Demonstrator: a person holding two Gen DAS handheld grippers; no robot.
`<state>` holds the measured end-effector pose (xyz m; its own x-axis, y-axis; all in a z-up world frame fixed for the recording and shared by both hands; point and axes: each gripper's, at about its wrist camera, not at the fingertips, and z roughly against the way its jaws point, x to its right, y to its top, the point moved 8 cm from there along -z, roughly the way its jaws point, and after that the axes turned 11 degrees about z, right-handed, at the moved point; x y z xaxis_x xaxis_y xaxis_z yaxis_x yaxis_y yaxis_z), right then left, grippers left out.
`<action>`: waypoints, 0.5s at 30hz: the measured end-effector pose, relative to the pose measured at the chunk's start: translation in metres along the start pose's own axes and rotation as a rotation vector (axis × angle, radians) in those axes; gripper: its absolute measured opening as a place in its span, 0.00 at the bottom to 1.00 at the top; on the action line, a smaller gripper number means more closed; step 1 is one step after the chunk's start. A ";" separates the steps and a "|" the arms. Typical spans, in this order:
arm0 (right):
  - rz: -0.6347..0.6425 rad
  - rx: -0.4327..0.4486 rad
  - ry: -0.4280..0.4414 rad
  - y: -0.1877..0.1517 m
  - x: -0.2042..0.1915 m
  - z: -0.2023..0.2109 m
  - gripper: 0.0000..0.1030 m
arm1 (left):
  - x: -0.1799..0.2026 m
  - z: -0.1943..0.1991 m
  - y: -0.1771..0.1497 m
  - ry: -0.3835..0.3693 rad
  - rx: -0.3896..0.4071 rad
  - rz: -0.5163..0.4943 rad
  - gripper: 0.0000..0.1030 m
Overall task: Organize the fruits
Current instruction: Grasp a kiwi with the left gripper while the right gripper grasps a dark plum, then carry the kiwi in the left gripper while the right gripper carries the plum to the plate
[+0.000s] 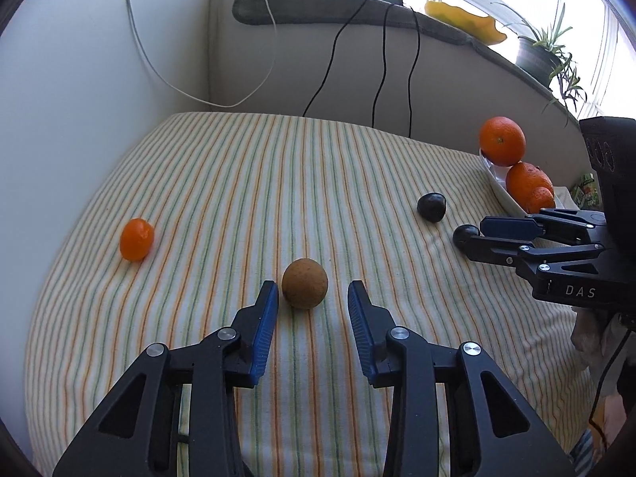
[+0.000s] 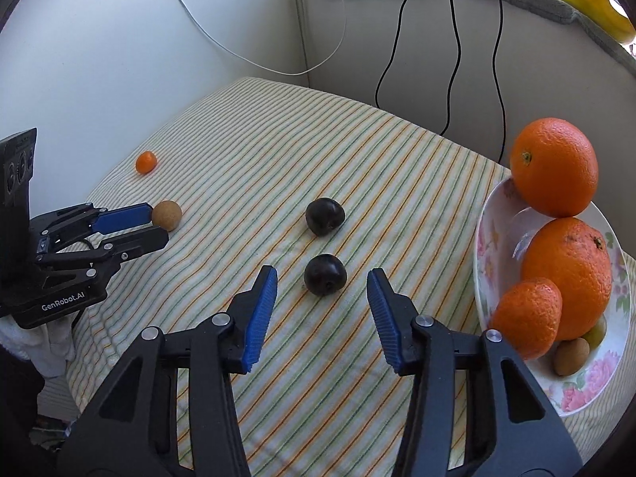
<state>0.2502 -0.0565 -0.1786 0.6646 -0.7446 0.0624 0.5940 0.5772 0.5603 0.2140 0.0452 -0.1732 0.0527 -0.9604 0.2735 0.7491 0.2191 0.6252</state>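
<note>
A round brown fruit point(image 1: 305, 283) lies on the striped cloth point(image 1: 238, 183) just ahead of my open left gripper point(image 1: 313, 292), between its fingertips; it also shows in the right wrist view point(image 2: 167, 215). A dark plum point(image 2: 325, 275) lies just ahead of my open right gripper point(image 2: 322, 280). A second plum point(image 2: 324, 216) lies farther back. A small orange citrus point(image 1: 136, 239) sits at the left. The floral bowl point(image 2: 483, 246) at the right holds two oranges point(image 2: 554, 167), a mandarin point(image 2: 528, 318), a small brown fruit point(image 2: 571, 356) and a partly hidden greenish fruit.
White walls close the left and back. Black and white cables point(image 1: 381, 71) hang down the back wall. A ledge above carries a yellow object point(image 1: 465, 20) and a potted plant point(image 1: 544, 51). The cloth falls off at the front and right edges.
</note>
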 end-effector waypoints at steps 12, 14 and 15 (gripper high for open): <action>0.003 -0.025 0.000 0.000 0.001 -0.013 0.34 | -0.003 -0.005 0.001 0.016 -0.016 -0.011 0.22; 0.008 -0.027 -0.003 0.000 0.000 -0.014 0.30 | -0.003 -0.005 0.002 0.018 -0.015 -0.013 0.22; 0.013 -0.026 -0.004 0.000 0.000 -0.014 0.27 | -0.003 -0.005 0.002 0.021 -0.013 -0.016 0.22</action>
<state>0.2568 -0.0517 -0.1898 0.6706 -0.7383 0.0723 0.5973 0.5952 0.5376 0.2181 0.0473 -0.1763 0.0547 -0.9672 0.2481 0.7583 0.2019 0.6199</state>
